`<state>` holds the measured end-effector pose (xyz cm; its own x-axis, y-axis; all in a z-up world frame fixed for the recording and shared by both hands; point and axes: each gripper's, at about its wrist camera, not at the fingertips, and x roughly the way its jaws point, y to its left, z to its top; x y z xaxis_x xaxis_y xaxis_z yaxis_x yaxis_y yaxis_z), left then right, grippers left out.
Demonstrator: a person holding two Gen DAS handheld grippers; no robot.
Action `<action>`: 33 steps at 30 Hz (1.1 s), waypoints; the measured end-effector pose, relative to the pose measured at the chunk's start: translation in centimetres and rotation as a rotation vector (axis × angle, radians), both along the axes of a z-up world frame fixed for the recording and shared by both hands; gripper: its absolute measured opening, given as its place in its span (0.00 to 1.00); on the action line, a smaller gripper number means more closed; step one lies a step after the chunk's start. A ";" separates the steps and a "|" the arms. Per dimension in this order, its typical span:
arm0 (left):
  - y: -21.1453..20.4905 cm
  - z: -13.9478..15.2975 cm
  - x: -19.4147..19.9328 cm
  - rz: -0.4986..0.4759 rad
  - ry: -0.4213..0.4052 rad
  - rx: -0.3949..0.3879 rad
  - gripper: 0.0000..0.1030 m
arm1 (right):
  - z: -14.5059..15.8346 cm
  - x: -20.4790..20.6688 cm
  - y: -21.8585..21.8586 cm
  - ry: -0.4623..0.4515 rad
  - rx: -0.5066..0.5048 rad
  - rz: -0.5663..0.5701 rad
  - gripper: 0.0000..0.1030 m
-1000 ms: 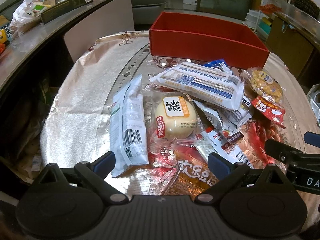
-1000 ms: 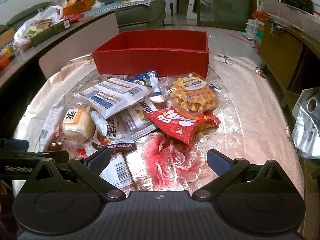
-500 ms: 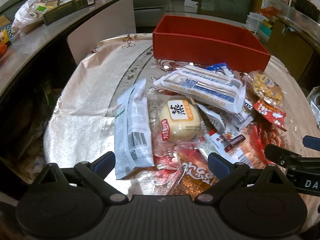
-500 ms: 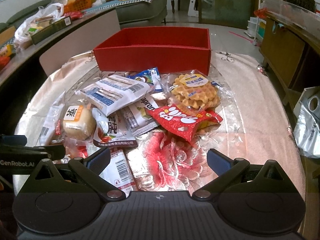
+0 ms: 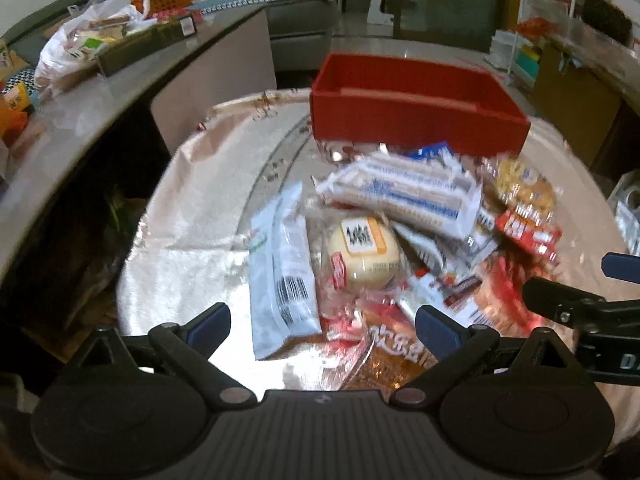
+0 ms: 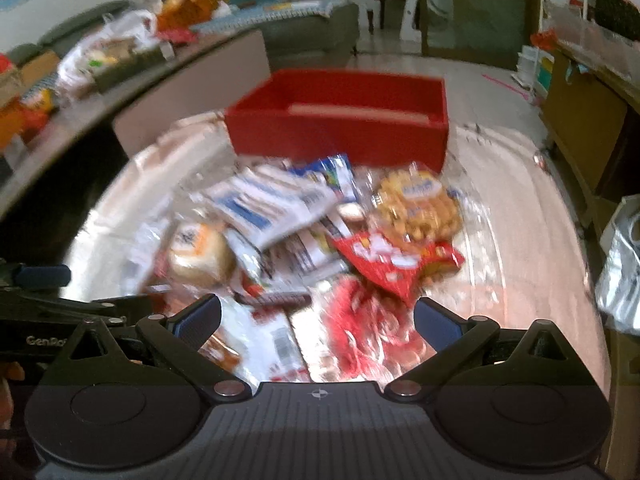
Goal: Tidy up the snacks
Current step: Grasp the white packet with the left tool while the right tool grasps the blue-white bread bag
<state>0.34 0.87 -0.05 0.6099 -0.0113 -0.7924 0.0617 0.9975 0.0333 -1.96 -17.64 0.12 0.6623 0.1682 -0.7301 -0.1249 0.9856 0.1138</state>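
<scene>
A pile of snack packets lies on the round table in front of an open red box (image 5: 416,116), also in the right wrist view (image 6: 340,124). The pile holds a round bun in clear wrap (image 5: 366,254), a long white packet (image 5: 280,268), a white-and-blue packet (image 5: 404,196), a waffle bag (image 6: 418,208) and a red packet (image 6: 392,260). My left gripper (image 5: 322,326) is open and empty above the near edge of the pile. My right gripper (image 6: 316,318) is open and empty to its right. Both views are blurred.
The table wears a shiny floral cloth (image 5: 208,216). A long counter (image 5: 80,92) with bags and boxes runs along the left. A wooden cabinet (image 6: 584,120) stands at the right, with a silver bag (image 6: 622,264) beside the table.
Both grippers have risen and pulled back a little, so the pile and red box sit lower and farther in view. Both stay open. No snack has moved.
</scene>
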 end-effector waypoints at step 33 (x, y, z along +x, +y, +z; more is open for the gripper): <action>5.4 -4.1 9.5 0.121 0.198 -0.112 0.92 | -1.4 16.2 8.4 0.131 -0.222 0.372 0.96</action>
<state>9.84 6.27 -4.16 0.4454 -0.0418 -0.8943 -0.0640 0.9949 -0.0783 14.21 -9.23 -1.25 0.4863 0.2067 -0.8490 -0.4735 0.8789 -0.0572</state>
